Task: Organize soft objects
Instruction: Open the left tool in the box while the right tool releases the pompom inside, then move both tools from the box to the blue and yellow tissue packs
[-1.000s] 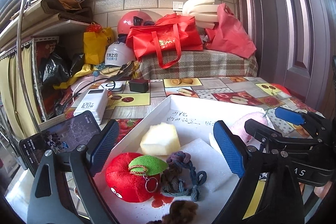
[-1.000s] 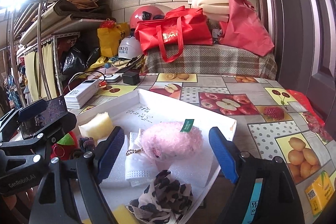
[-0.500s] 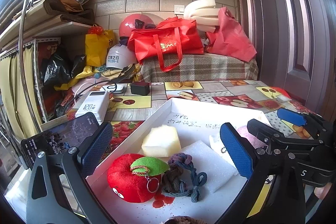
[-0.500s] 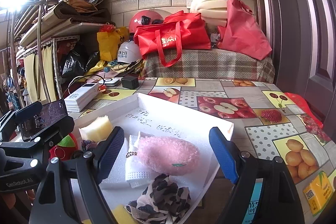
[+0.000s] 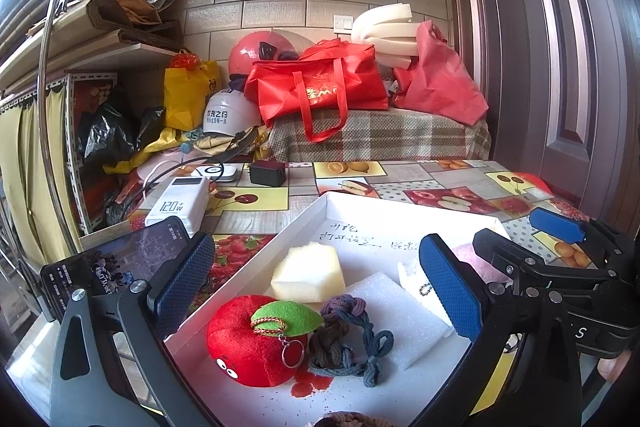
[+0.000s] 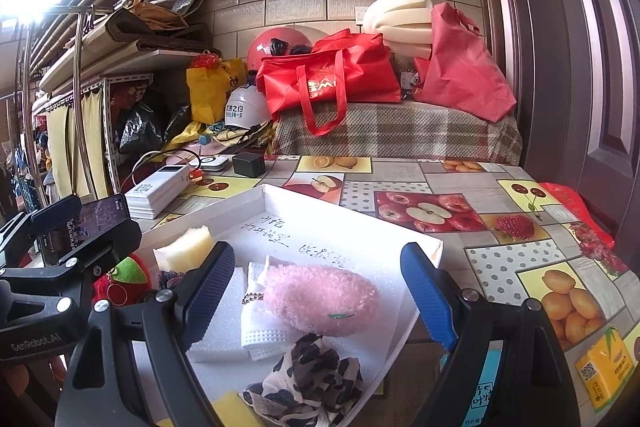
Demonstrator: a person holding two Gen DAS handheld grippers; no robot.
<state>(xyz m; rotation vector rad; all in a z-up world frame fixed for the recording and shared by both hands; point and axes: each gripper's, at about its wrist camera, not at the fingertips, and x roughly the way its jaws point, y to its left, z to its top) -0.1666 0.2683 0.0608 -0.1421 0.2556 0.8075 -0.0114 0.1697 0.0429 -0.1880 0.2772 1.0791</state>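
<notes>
Both grippers, left (image 5: 316, 291) and right (image 6: 316, 301), gape empty. Pink plush (image 6: 320, 297) inside the white tray (image 6: 352, 215): light, squashy; pinch mid-body.

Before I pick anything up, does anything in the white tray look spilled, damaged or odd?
Yes: a red stain marks the floor of the white tray, just in front of the red apple plush and beside the braided cord. It looks like a spill or dye mark. The yellow sponge has a ragged, torn top edge.
</notes>
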